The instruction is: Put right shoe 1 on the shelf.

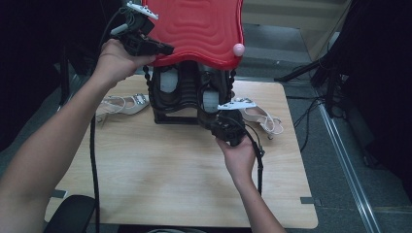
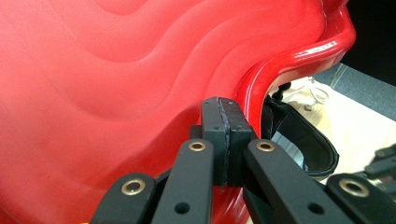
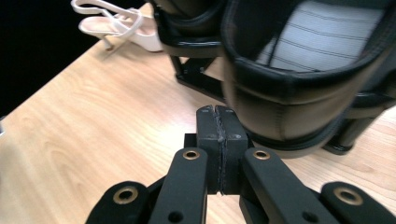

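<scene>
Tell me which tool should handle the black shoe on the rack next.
Right, probably. The right tool sits shut right at the toe of the black shoe on the black rack, while the left tool, also shut, is up against the red lid.

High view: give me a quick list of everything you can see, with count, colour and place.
Lid: one, red, wavy, tilted up over the rack at the table's far side.
Shoe rack: one, black, far middle of the table.
Shoes: two, black, in the rack.
Sandals: two, white, one on each side of the rack.
Table: one, light wood.
Left gripper: black, shut at the lid's near edge.
Right gripper: black, shut, empty, by the right-hand shoe.
</scene>
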Tool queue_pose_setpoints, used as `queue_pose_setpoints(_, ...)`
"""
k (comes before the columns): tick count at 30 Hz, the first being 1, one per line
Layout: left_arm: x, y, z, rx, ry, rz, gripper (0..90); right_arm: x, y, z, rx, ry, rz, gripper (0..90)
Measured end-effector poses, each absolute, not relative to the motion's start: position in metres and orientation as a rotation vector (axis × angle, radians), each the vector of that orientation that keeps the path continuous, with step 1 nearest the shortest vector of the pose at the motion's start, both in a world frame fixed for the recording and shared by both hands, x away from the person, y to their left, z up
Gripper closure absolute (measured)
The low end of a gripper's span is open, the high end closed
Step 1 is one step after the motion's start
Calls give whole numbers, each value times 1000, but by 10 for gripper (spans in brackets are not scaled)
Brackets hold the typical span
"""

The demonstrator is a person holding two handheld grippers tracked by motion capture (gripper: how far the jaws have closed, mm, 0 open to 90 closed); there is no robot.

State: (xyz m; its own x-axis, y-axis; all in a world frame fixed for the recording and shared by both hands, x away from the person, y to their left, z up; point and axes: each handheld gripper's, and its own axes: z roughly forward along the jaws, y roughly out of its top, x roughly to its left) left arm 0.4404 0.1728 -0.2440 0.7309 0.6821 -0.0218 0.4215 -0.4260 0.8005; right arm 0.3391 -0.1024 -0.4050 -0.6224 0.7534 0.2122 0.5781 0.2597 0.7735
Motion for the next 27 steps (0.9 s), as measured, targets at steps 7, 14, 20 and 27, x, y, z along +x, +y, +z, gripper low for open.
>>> queue_pose_setpoints(7, 441, 173, -244, 2084, 835, 386, 900, 347, -105, -404, 1251, 2335, 1308, 900)
queue_pose_setpoints(14, 440, 173, -244, 2088, 831, 391, 900, 362, -105, -399, 1268, 2306, 1292, 900)
queue_pose_setpoints(20, 440, 173, -244, 2087, 830, 394, 900, 376, -106, -394, 1297, 2274, 1289, 900)
queue_pose_setpoints(27, 440, 173, -243, 2089, 837, 389, 900, 392, -106, -392, 1301, 2266, 1325, 900)
